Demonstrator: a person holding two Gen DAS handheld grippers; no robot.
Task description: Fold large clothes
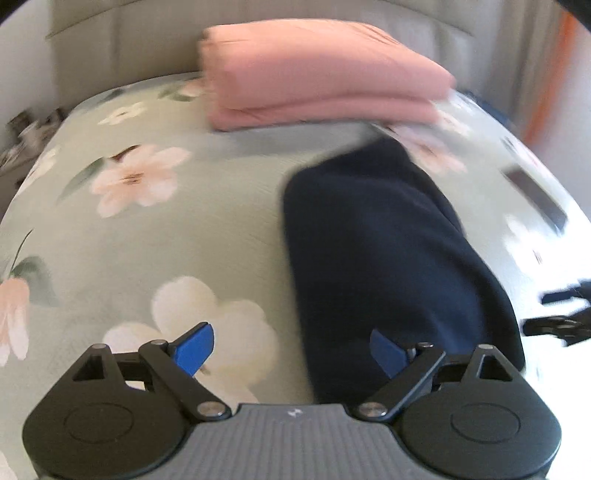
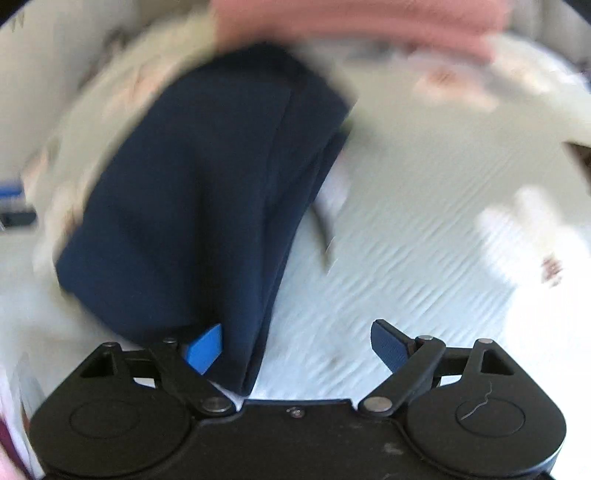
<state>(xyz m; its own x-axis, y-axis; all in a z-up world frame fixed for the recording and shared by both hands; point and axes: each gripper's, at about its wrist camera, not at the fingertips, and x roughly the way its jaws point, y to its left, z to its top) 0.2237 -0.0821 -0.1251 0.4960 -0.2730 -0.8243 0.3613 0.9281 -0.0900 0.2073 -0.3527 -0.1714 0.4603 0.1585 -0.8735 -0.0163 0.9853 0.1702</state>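
A dark navy garment [image 1: 388,251] lies folded into a long narrow bundle on a floral bedspread [image 1: 147,229]. My left gripper [image 1: 291,350] is open, its right pad over the bundle's near left edge, holding nothing. In the right wrist view the same navy garment [image 2: 199,206] lies to the left, its near corner between the jaws beside the left pad. My right gripper [image 2: 297,349] is open. This view is blurred by motion. The right gripper also shows as a dark shape at the right edge of the left wrist view [image 1: 561,314].
A folded pink garment [image 1: 317,74] sits at the far side of the bed near a beige headboard [image 1: 122,40]; it also shows blurred in the right wrist view [image 2: 362,22]. A dark flat phone-like object [image 1: 535,195] lies on the bed at right.
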